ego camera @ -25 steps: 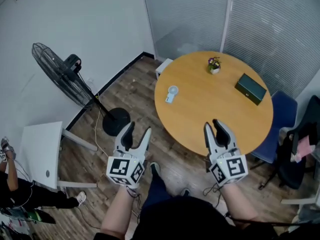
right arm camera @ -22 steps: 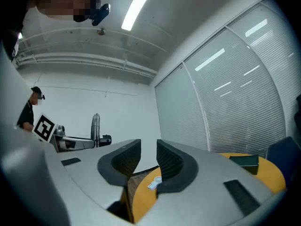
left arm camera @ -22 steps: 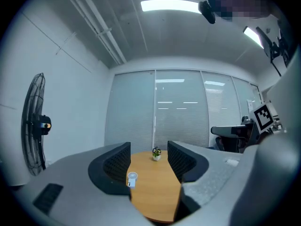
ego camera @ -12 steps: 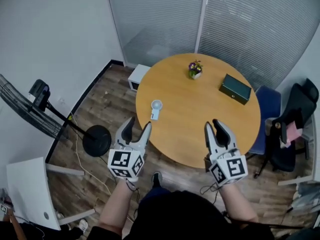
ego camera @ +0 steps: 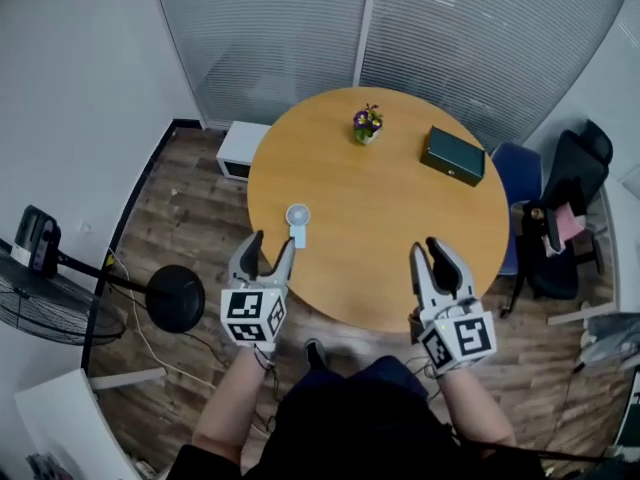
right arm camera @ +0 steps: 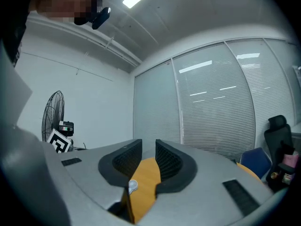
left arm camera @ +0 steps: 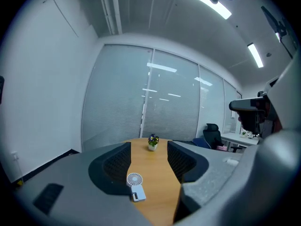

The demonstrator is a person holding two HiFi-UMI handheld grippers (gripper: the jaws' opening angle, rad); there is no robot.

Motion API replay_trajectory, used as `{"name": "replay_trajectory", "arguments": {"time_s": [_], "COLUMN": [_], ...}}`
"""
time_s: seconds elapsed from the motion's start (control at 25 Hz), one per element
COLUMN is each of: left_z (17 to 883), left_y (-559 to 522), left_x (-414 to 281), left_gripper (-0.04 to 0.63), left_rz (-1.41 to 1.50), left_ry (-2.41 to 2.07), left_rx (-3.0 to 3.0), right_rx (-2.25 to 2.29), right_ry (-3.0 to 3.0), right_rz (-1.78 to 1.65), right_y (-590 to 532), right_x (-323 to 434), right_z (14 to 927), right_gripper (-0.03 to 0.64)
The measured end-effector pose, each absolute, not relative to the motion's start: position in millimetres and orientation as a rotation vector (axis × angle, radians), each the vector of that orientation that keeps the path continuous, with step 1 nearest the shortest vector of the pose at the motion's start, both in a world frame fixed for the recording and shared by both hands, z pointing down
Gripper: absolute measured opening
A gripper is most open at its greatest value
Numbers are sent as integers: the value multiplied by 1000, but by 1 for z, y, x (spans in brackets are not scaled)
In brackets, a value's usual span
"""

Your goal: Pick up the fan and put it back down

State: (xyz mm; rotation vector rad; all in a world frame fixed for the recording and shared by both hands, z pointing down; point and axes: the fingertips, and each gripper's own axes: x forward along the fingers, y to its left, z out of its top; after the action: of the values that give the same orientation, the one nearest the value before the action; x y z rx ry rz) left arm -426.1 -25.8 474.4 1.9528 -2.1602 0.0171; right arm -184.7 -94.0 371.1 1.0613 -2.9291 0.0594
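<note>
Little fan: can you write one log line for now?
small fan: on table, untouched | left gripper: open, aimed at it | right gripper: just been closing, open, empty

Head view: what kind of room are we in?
Probably a small office meeting room: a round wooden table in the middle, glazed partition walls with blinds behind it, and a black office chair beside a blue chair at the table's right.
</note>
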Motion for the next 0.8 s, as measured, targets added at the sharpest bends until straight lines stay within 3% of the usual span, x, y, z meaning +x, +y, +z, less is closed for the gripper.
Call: {"name": "replay_trajectory", "arguments": {"time_s": [0.8], "left_z": [657], "left_y": [-128], "left_x": [-446], "left_gripper": [239], "left_rz": [267], "left_ry": [-1956], "left_rx": [1663], "right_rx": [1205], "right_ry": [-2786], "right_rz": [184], "right_y": [-176], "right_x": [-132], "right_z": [421], "right_gripper": [87]}}
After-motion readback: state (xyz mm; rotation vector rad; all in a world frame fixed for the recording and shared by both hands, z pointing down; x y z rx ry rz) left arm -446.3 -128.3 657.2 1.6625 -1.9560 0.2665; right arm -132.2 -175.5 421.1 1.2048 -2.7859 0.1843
